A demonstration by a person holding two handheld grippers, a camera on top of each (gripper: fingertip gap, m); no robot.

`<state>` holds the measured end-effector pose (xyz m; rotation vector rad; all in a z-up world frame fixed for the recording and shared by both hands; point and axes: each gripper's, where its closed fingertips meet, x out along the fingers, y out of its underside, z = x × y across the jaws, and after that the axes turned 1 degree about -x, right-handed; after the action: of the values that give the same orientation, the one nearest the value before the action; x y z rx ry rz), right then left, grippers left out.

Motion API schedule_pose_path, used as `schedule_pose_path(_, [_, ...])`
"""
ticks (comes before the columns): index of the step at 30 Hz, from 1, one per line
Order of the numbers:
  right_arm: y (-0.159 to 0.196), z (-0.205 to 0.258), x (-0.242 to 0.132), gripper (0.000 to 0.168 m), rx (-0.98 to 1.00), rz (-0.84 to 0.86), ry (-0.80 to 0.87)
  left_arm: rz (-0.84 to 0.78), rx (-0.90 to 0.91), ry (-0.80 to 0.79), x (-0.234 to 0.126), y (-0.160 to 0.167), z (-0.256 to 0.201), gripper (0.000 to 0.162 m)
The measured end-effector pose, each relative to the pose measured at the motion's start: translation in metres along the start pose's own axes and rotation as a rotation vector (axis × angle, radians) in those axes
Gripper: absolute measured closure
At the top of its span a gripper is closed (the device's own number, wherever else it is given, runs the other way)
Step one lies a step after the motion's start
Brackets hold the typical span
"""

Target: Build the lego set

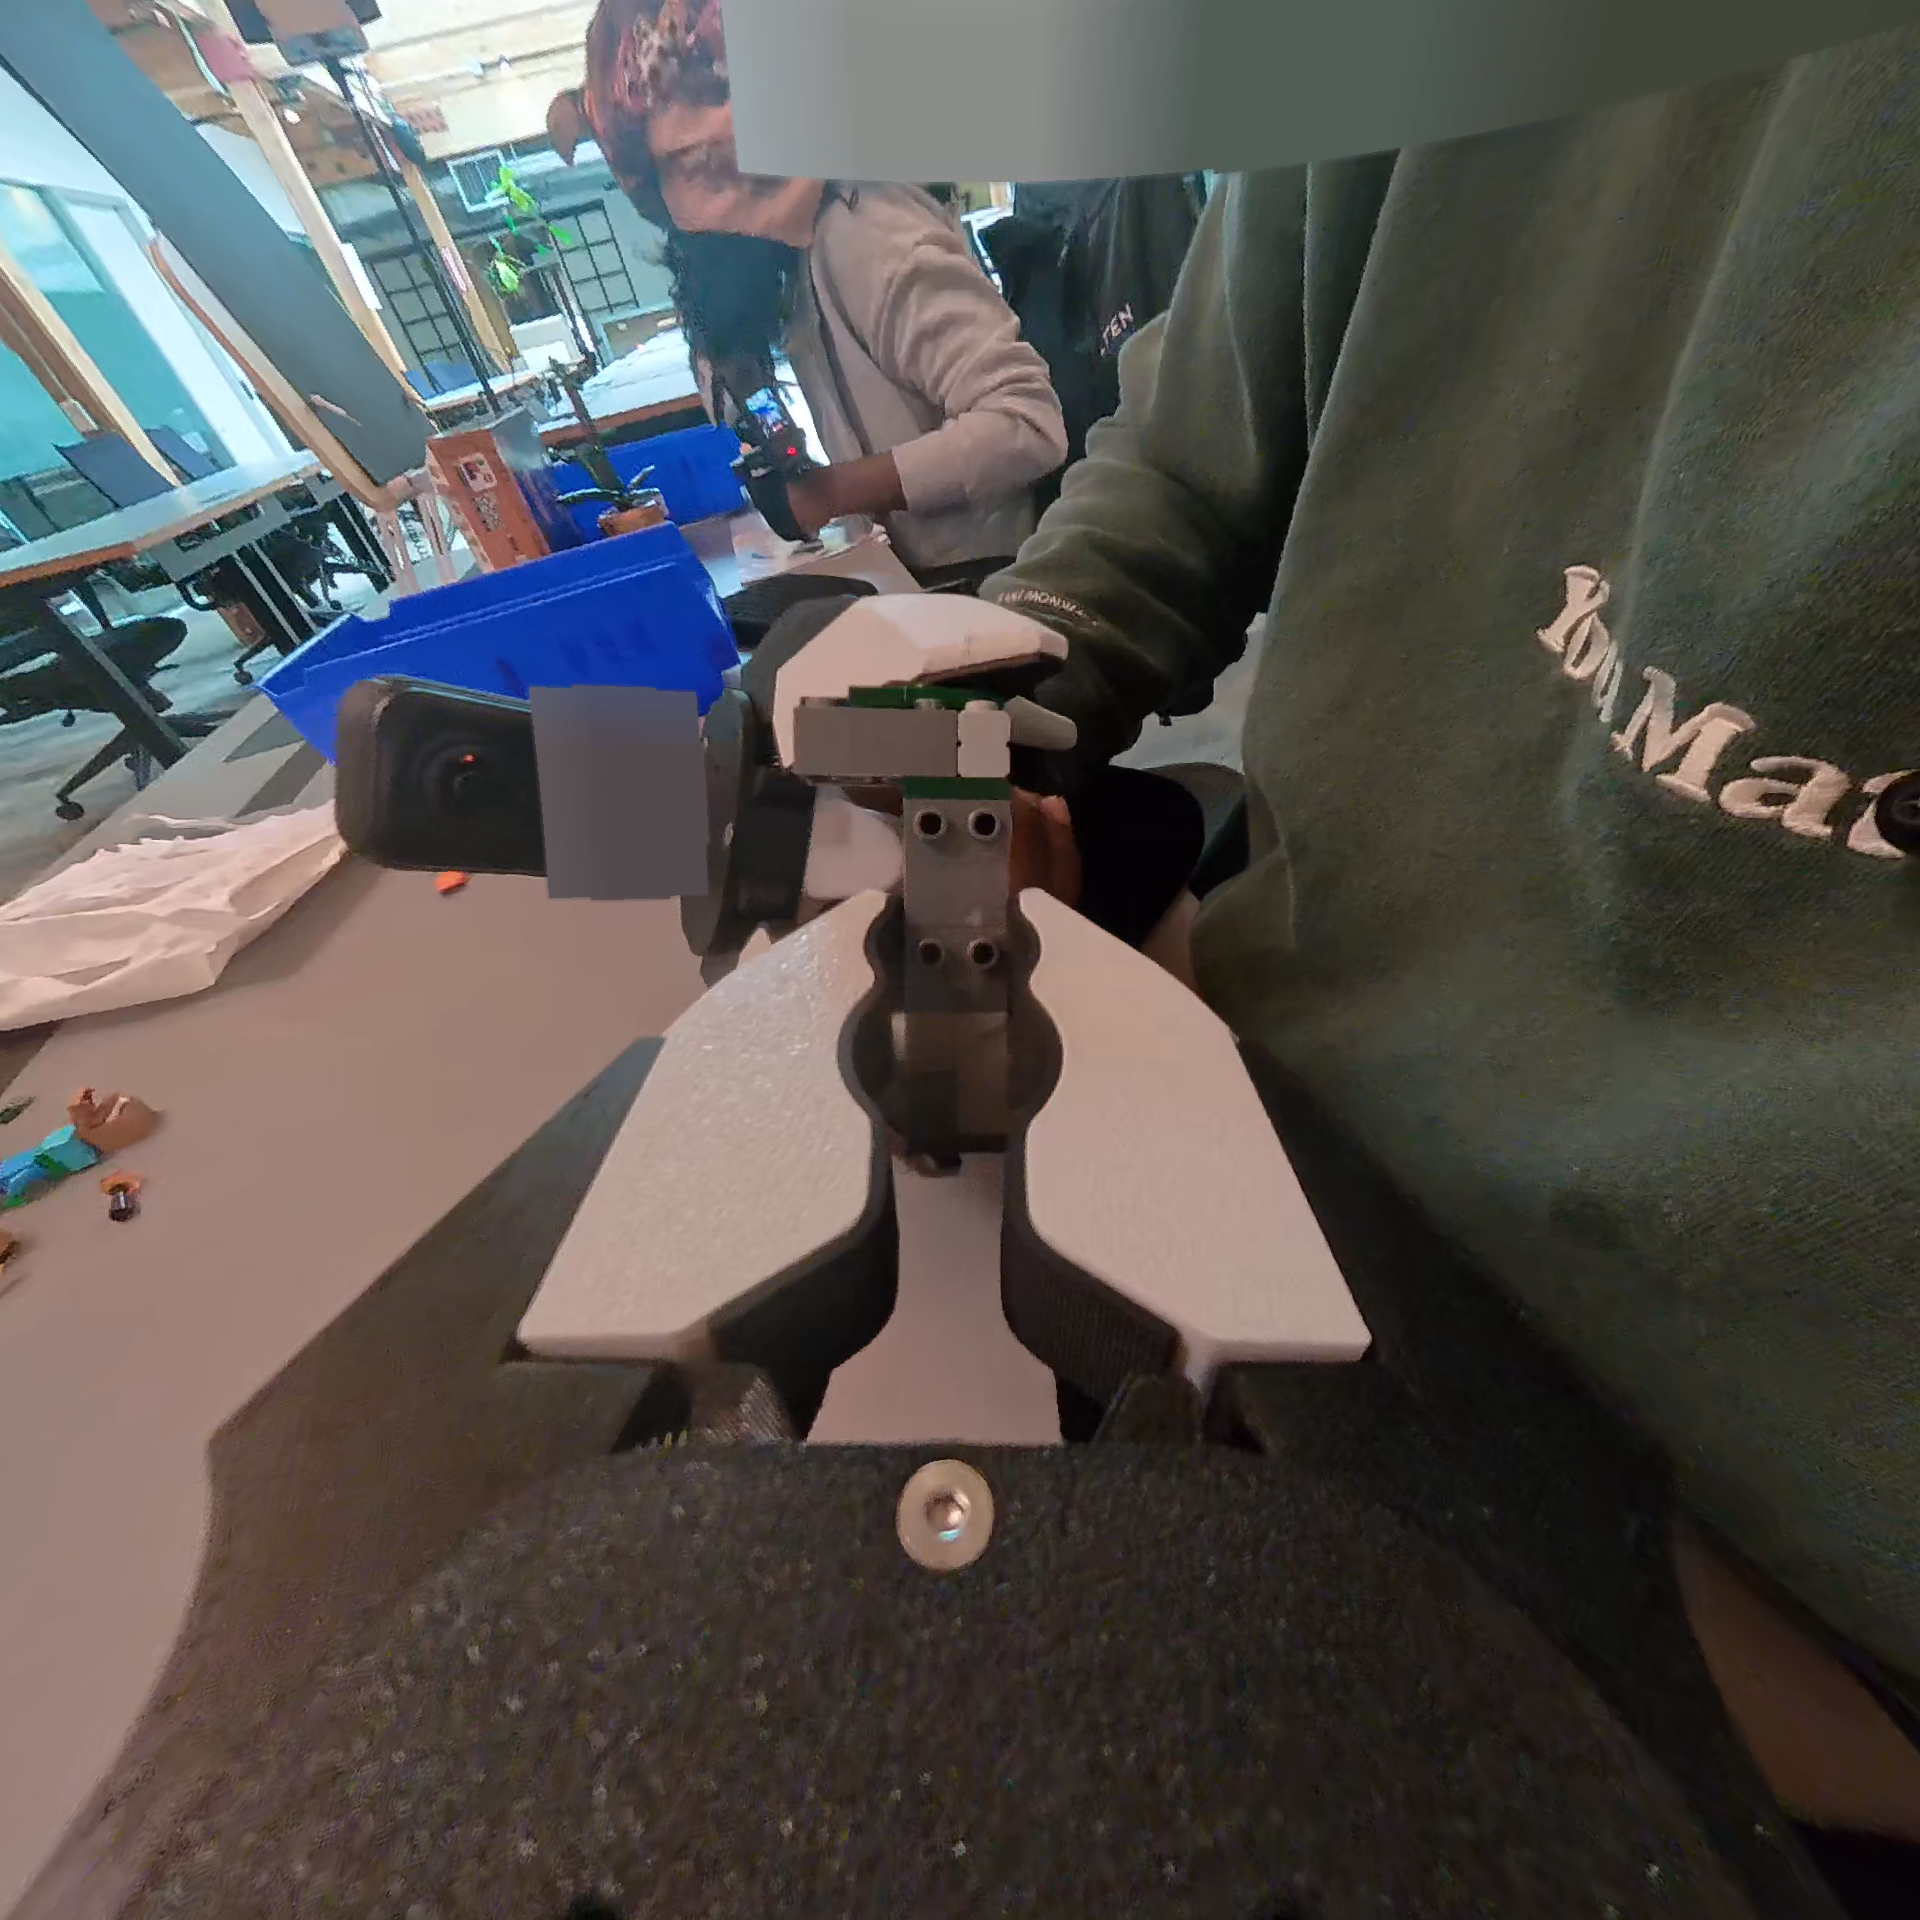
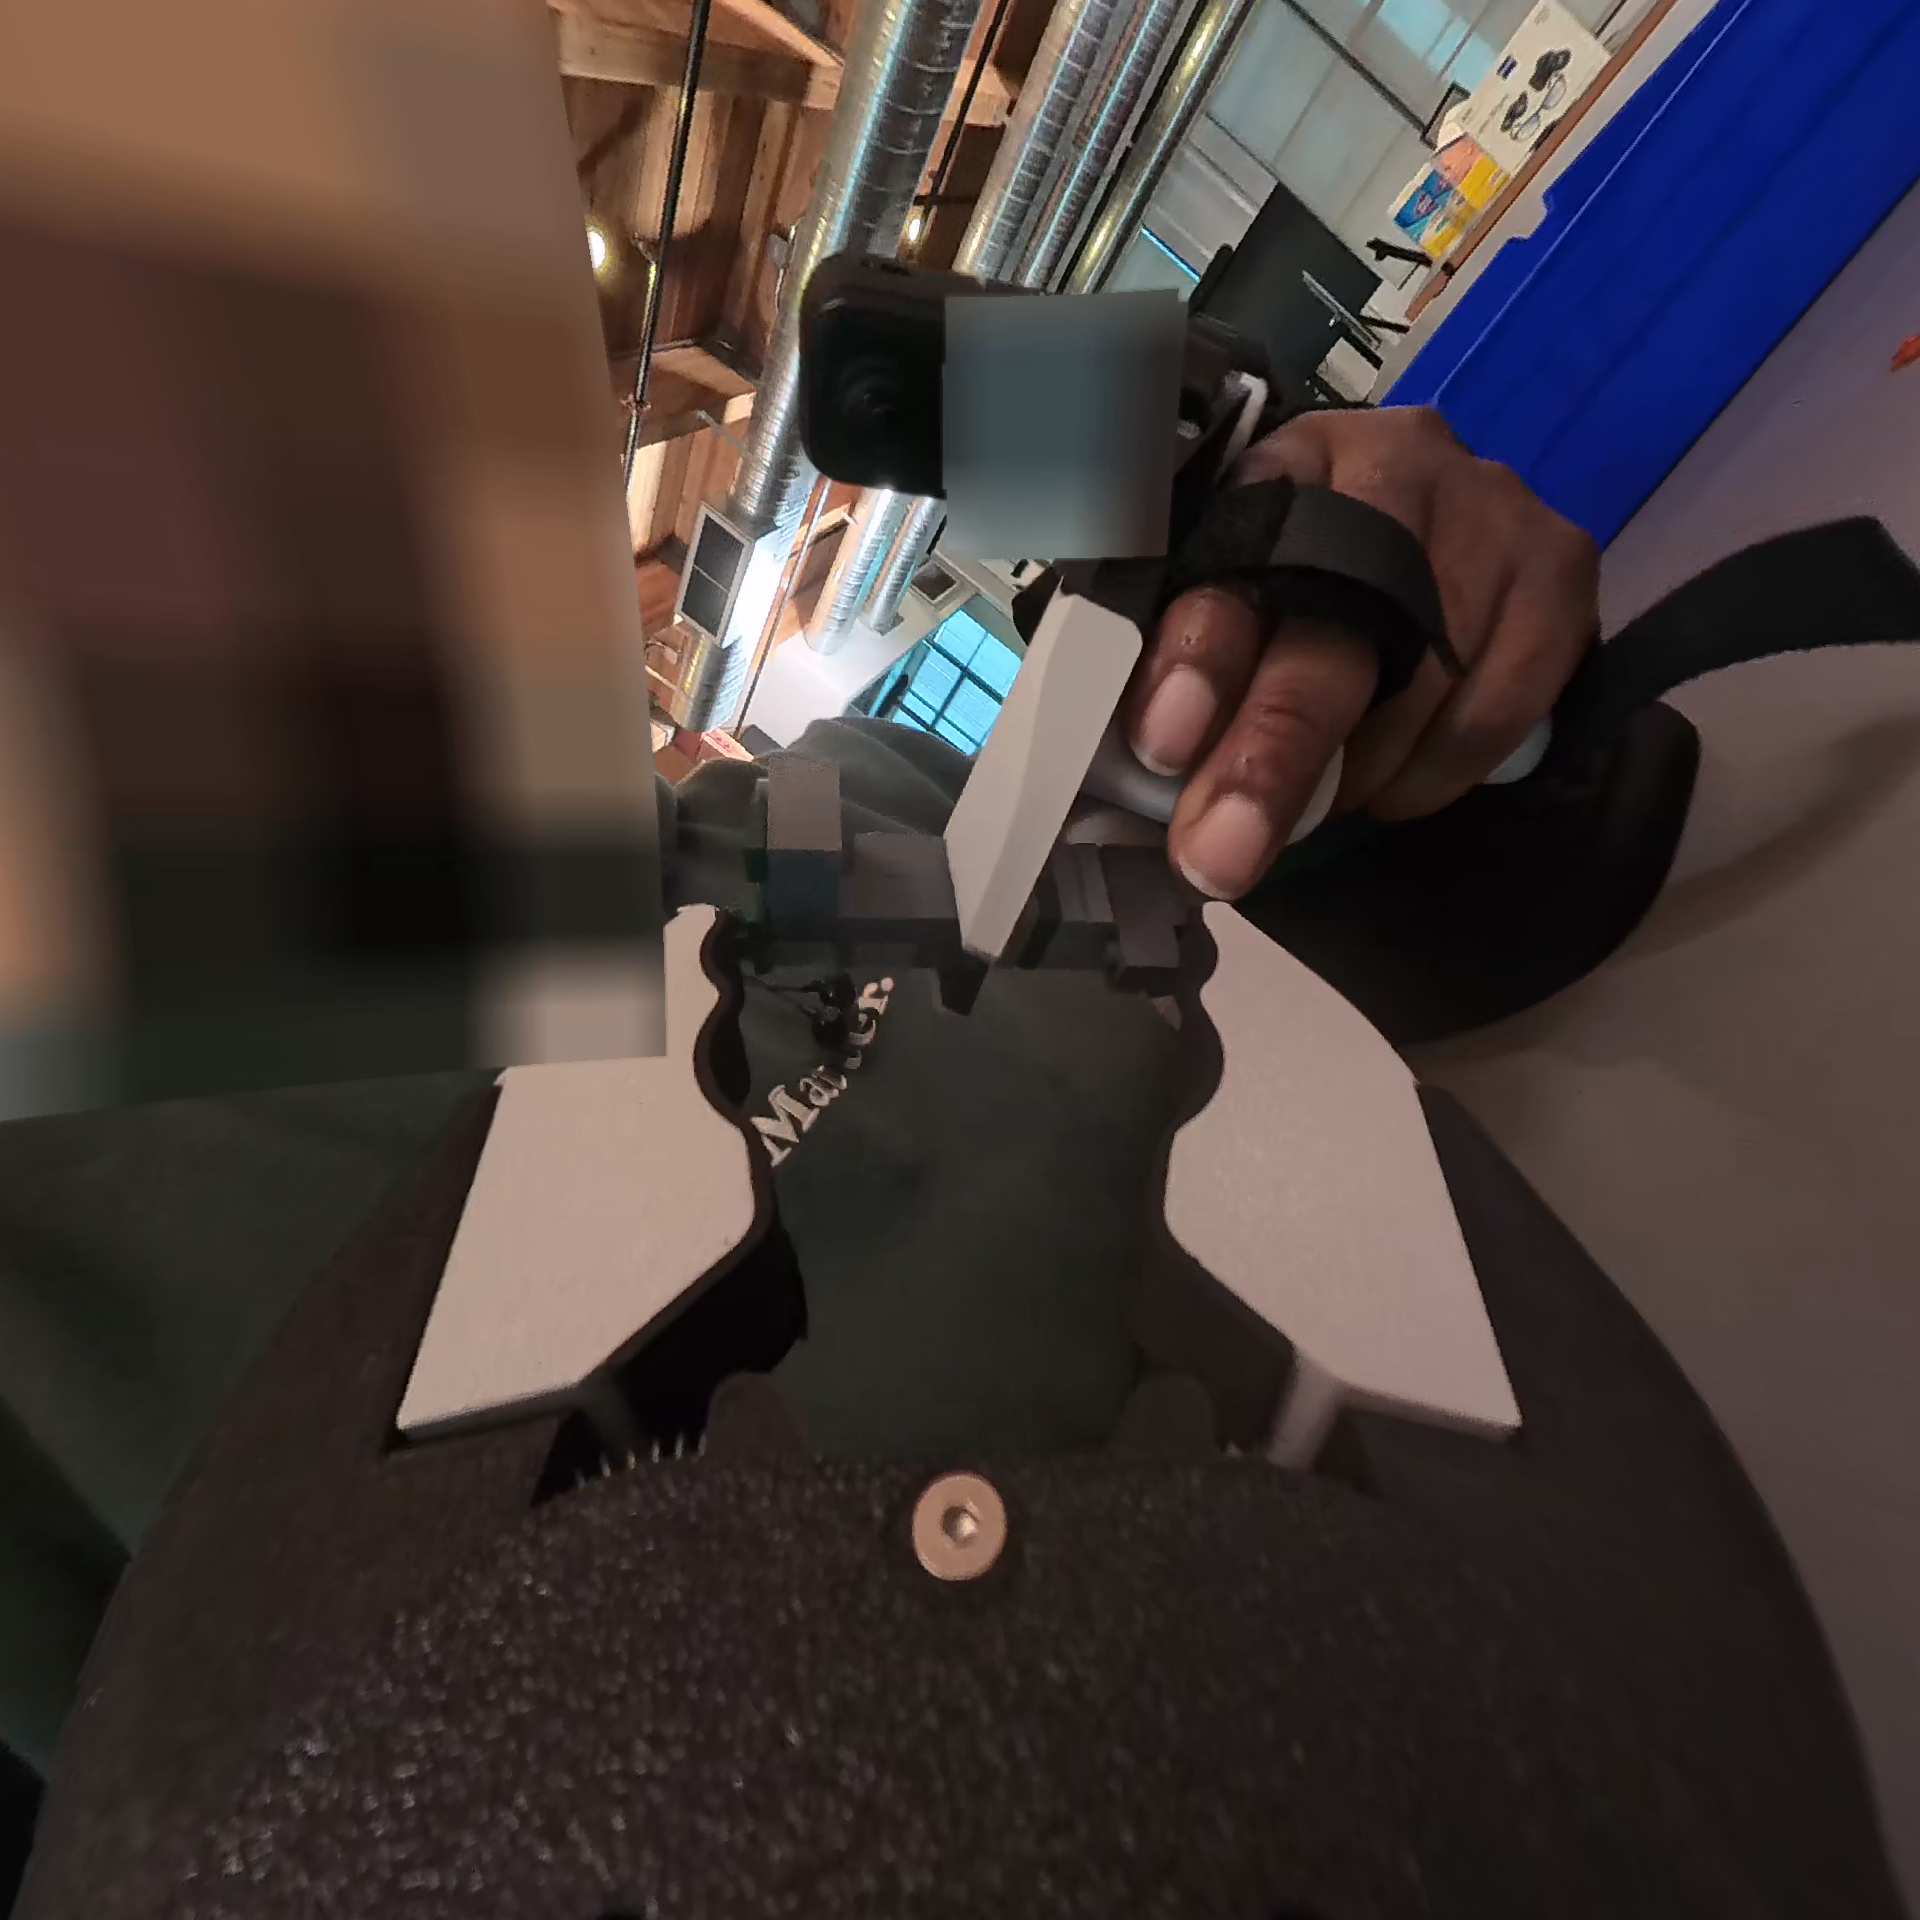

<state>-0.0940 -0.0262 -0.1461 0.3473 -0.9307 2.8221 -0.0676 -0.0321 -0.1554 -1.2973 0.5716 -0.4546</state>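
Observation:
My left gripper [image 1: 951,914] is shut on an upright grey lego column [image 1: 956,894] that shows four studs. A green plate tops the column and meets a horizontal grey block [image 1: 878,743] with a white piece at its right end. My right gripper [image 1: 914,758] closes on that block from above and below, its camera pointing left. In the right wrist view the right gripper [image 2: 951,935] has its fingers at the two ends of the dark grey lego assembly [image 2: 1101,914]. The left gripper's white finger [image 2: 1039,769] presses on it from above, held by a hand [image 2: 1351,644].
The grey table [image 1: 312,1091] holds a blue bin [image 1: 520,634], a white bag [image 1: 156,914] and loose lego pieces [image 1: 104,1122] at the left edge. A person in a green sweatshirt [image 1: 1558,727] is close on the right. Another person [image 1: 914,364] works farther back. Left and right tips are no more than a few centimetres apart.

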Motion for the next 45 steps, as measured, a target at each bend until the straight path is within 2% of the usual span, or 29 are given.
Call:
schedule_pose_path(6, [-0.005, -0.004, -0.001, 0.085, 0.035, -0.022, 0.016, -0.004, -0.016, -0.017, 0.000, 0.003, 0.005, 0.144])
schedule_pose_path(11, [-0.008, -0.009, -0.003, 0.088, 0.063, -0.031, 0.037, 0.007, -0.017, -0.042, 0.000, 0.007, 0.010, 0.144])
schedule_pose_path(15, [-0.015, -0.020, -0.017, 0.087, 0.063, -0.023, 0.109, -0.001, -0.058, -0.091, -0.005, 0.014, 0.023, 0.144])
schedule_pose_path(22, [-0.029, -0.044, -0.059, 0.093, -0.120, 0.094, 0.427, 0.064, -0.140, -0.252, -0.014, 0.041, 0.056, 0.145])
schedule_pose_path(27, [-0.038, -0.042, -0.074, 0.096, -0.220, 0.118, 0.532, 0.091, -0.182, -0.301, -0.014, 0.053, 0.066, 0.144])
schedule_pose_path(38, [-0.039, -0.037, -0.094, 0.099, -0.296, 0.098, 0.618, 0.154, -0.301, -0.335, -0.006, 0.079, 0.077, 0.144])
schedule_pose_path(45, [-0.034, -0.059, -0.093, 0.107, -0.295, 0.140, 0.679, 0.218, -0.357, -0.320, 0.004, 0.092, 0.079, 0.144])
